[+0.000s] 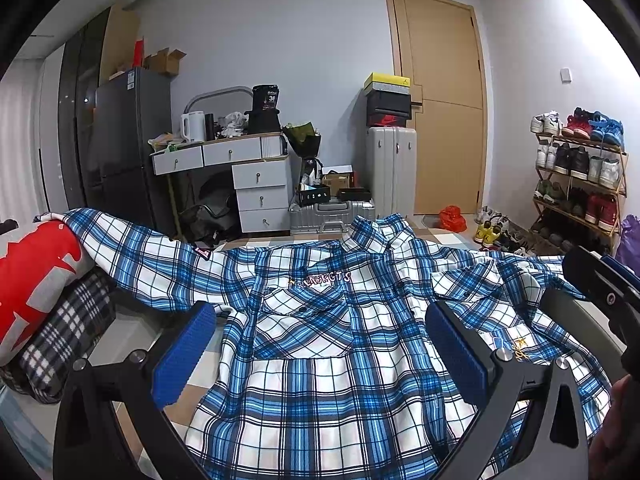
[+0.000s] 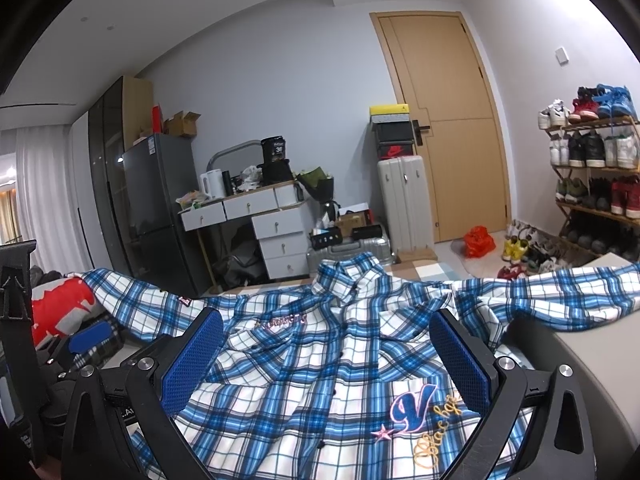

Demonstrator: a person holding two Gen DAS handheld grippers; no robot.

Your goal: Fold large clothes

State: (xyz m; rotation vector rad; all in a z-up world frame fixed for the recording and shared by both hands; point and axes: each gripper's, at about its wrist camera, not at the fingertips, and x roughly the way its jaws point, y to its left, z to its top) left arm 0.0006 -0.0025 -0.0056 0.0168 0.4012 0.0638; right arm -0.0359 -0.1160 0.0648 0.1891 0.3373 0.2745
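Note:
A large blue-and-white plaid shirt (image 1: 320,340) lies spread front-up on the bed, collar (image 1: 376,228) at the far end and both sleeves stretched sideways. My left gripper (image 1: 320,346) is open over the shirt's lower left half, its blue pads (image 1: 184,348) wide apart and holding nothing. In the right wrist view the same shirt (image 2: 320,360) shows an embroidered "V" logo (image 2: 412,404). My right gripper (image 2: 326,360) is open above the button line, empty. The right gripper's body (image 1: 608,292) shows at the left view's right edge.
A red-and-grey folded quilt (image 1: 36,280) on a dark plaid blanket (image 1: 68,328) sits left, under the shirt's left sleeve. Beyond the bed stand a drawer desk (image 1: 248,176), a fridge (image 1: 128,140), suitcases (image 1: 390,168), a door (image 1: 444,100) and a shoe rack (image 1: 580,184).

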